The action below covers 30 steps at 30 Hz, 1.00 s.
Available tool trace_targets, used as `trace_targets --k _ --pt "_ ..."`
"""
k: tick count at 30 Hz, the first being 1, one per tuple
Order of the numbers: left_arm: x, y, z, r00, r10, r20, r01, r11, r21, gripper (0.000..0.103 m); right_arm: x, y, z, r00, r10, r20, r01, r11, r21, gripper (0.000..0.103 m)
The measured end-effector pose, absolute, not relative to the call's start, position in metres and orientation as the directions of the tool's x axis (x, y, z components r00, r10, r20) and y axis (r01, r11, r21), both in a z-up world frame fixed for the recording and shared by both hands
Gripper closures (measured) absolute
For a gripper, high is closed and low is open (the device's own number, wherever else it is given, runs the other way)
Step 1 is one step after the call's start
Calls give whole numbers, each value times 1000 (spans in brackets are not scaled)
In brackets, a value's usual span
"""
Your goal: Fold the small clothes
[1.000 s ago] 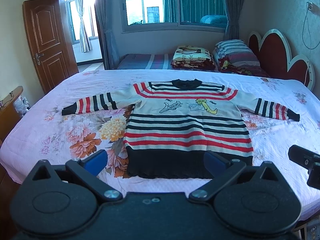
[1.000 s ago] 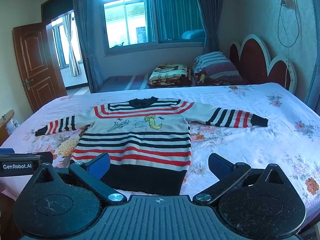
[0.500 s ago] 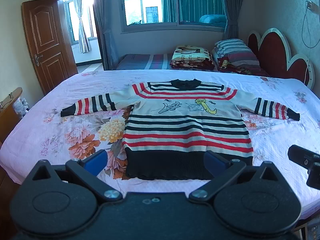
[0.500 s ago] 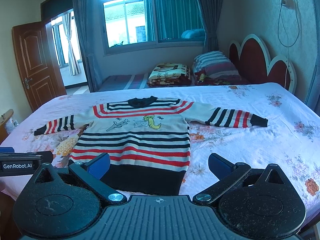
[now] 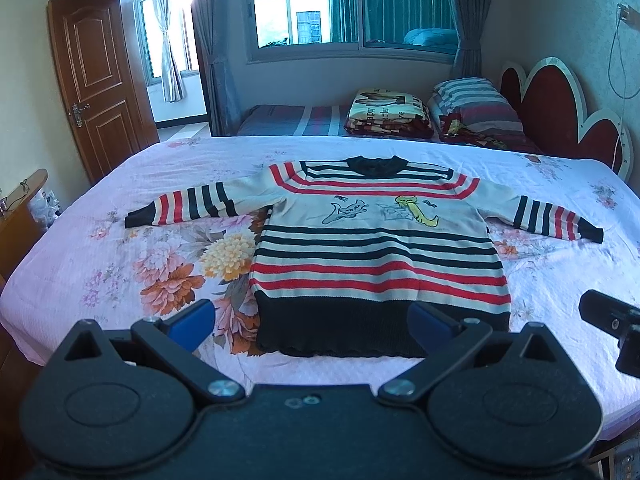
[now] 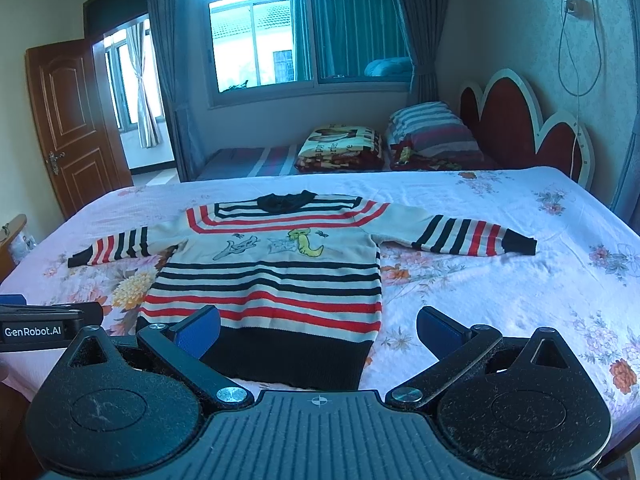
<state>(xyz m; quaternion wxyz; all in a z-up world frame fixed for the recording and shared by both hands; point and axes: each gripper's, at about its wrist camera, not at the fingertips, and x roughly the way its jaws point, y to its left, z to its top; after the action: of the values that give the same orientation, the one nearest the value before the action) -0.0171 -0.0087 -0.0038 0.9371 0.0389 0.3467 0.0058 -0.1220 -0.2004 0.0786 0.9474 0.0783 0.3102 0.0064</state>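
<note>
A small striped sweater [image 5: 376,248] lies flat on the bed, face up, both sleeves spread wide, black hem nearest me. It also shows in the right wrist view [image 6: 272,276]. My left gripper [image 5: 312,318] is open and empty, held above the bed's near edge in front of the hem. My right gripper [image 6: 318,330] is open and empty, in front of the hem's right corner. The right gripper's body [image 5: 612,320] shows at the right edge of the left wrist view, and the left gripper's body [image 6: 44,326] at the left edge of the right wrist view.
The bed has a pink floral sheet [image 5: 120,248]. Folded blankets [image 5: 390,114] and striped pillows [image 5: 476,104] lie beyond it by the red headboard [image 5: 560,108]. A wooden door [image 5: 96,84] stands open at the left. A wooden chair back [image 5: 20,216] is by the bed's left side.
Both grippers have shifted very slightly; the sweater sits a touch lower and nearer in view. Nothing has been grasped and the sweater has not moved.
</note>
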Motion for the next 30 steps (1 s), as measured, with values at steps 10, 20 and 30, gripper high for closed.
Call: trace_targets --k 10,20,30 --pt "-17 -8 -5 758 39 -651 14 997 77 0 -119 -203 75 800 55 -597 47 987 153 0" --pt "-17 -7 -6 758 40 -651 14 997 77 0 -116 -203 71 798 53 -600 52 986 157 0" --pt "-16 -7 -7 756 44 -653 12 997 80 0 -106 -204 65 791 49 -610 58 986 156 0"
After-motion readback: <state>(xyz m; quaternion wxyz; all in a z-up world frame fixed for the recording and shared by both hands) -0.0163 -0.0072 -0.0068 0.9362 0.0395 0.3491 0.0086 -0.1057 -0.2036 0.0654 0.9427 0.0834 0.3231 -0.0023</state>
